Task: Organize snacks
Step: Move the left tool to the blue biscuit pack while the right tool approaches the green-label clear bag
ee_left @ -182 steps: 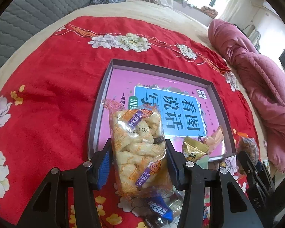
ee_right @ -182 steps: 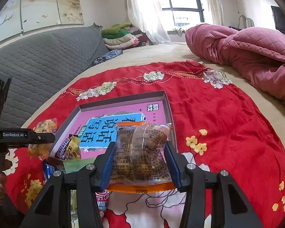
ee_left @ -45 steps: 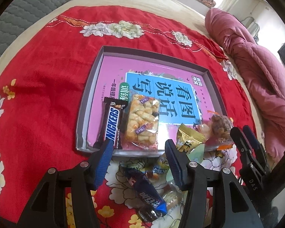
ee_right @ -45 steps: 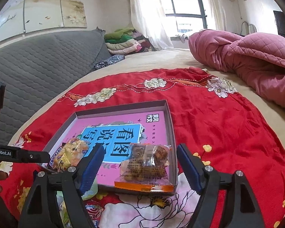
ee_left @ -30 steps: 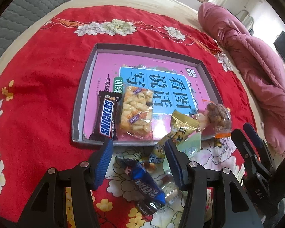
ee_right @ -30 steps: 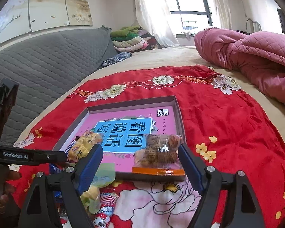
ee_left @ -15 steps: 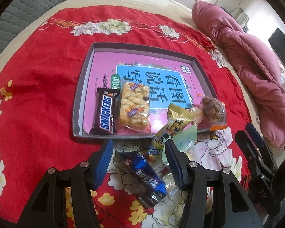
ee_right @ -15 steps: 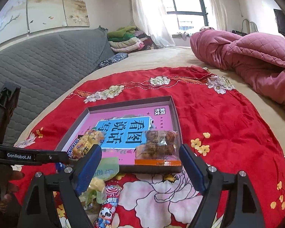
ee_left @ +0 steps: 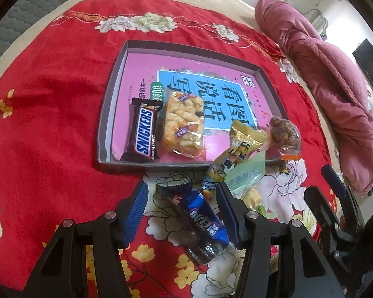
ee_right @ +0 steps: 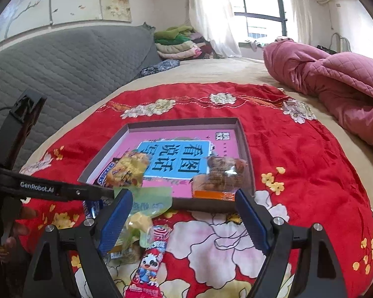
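Where it lies, blue snack packet (ee_left: 201,219) looks crumpled

Red flower-patterned cloth (ee_left: 49,104), pink-lined grey tray (ee_left: 104,126), brown Snickers bar (ee_left: 144,134).

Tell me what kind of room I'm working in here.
Most likely a bedroom: the work surface is a bed covered by a red floral blanket, with a pink quilt bunched alongside, a grey padded headboard, and folded bedding stacked near the window.

A bright curtained window (ee_right: 259,16) is seen beyond a bed (ee_right: 218,70), grey quilted headboard (ee_right: 67,62) and pink quilt (ee_right: 335,79).
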The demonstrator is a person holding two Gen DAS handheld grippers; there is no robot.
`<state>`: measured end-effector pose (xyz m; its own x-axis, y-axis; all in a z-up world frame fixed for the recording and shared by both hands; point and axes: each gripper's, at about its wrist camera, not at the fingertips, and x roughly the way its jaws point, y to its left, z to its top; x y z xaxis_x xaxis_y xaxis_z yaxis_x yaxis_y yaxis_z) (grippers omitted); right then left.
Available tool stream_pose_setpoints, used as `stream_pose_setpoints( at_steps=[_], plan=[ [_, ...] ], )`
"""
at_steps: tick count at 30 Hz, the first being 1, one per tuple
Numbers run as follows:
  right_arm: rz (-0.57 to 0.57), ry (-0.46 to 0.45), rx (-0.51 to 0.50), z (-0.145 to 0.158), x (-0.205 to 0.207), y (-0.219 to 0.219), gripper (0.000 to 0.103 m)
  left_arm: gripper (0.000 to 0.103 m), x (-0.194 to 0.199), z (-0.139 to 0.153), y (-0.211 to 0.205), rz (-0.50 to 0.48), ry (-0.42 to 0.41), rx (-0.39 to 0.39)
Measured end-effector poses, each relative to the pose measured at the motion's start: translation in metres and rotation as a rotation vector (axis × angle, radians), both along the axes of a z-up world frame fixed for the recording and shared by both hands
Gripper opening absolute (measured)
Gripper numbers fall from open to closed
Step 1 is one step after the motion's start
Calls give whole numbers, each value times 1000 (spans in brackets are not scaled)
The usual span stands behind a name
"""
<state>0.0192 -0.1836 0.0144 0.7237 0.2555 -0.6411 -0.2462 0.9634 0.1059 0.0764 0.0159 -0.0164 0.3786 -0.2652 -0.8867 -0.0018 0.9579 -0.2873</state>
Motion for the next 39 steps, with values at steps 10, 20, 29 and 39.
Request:
stream_pose_setpoints(
  at_steps=[10, 20, 29, 39],
  plan=[
    [94, 37, -40, -11, -3, 22, 84, 58, -3, -10, -3, -15, 33, -16],
    [157, 77, -91, -30, -1, 41, 84, 59, -4, -18, -4, -25, 48, -21],
    [180, 96, -134, -46, 7, 54, 84, 59, -1, -35, 3, 2, 106, -12],
    [206, 78, -181, -54, 13, 64, 74, 58, 0, -50, 13, 27, 139, -98]
  ],
)
